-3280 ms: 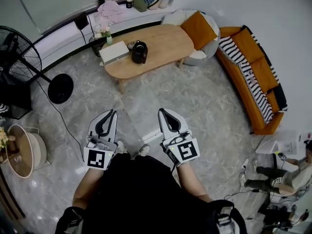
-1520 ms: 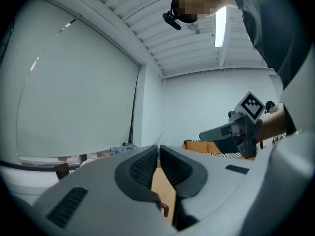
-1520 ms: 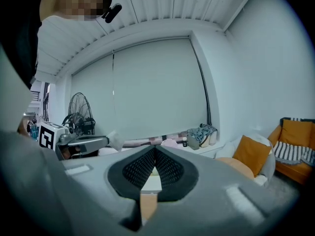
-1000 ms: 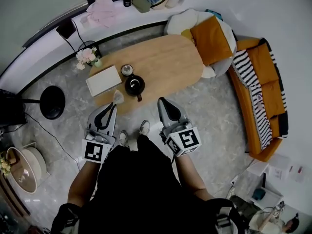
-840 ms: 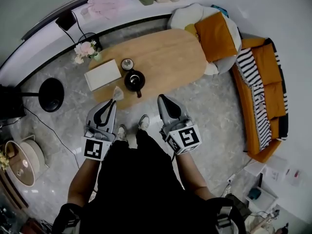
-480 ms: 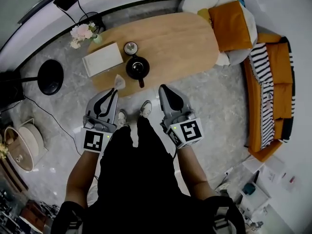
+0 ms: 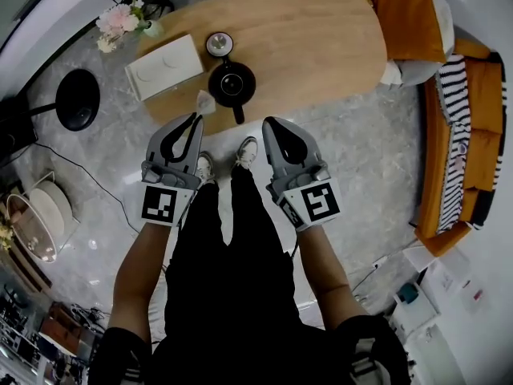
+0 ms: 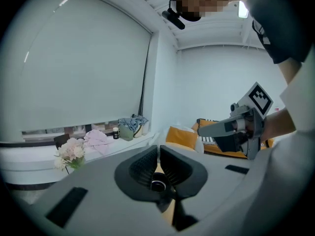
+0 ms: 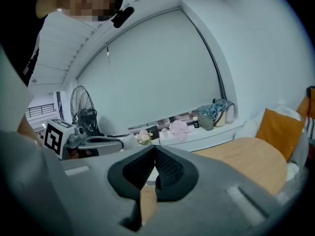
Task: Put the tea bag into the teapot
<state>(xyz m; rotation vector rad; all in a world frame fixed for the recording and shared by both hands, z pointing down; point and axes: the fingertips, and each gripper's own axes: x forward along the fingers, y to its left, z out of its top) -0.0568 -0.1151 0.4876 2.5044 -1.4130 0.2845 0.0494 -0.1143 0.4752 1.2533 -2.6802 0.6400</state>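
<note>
The person is now standing right at the wooden bench (image 7: 321,46), which was lying well off across the floor in the earliest frame. Both tools are reaching its near edge. The oval bench is sitting on a grey marbled floor (image 7: 361,159). An orange sofa (image 7: 469,135) with a striped throw is running along the right wall, and a black fan base (image 7: 78,99) is standing to the left. A white box (image 7: 164,65) is sitting on the bench's left end, and a small vase of pink flowers (image 7: 119,20) is standing just beyond it.

The tea bag (image 7: 205,103) is lying on the bench near the front edge, just left of the black teapot (image 7: 232,83) and apart from it. It is showing as a small pale wedge, seemingly narrowing away from the person, though it is too small to read its long axis surely. The teapot's straight handle is pointing back toward the near edge.

The left tool (image 7: 195,119) is hovering with its tip just short of the tea bag, jaws pressed together with nothing between them. The right tool (image 7: 268,121) is hanging beside it near the teapot's handle, its jaws likewise meeting at the tip and holding nothing.
</note>
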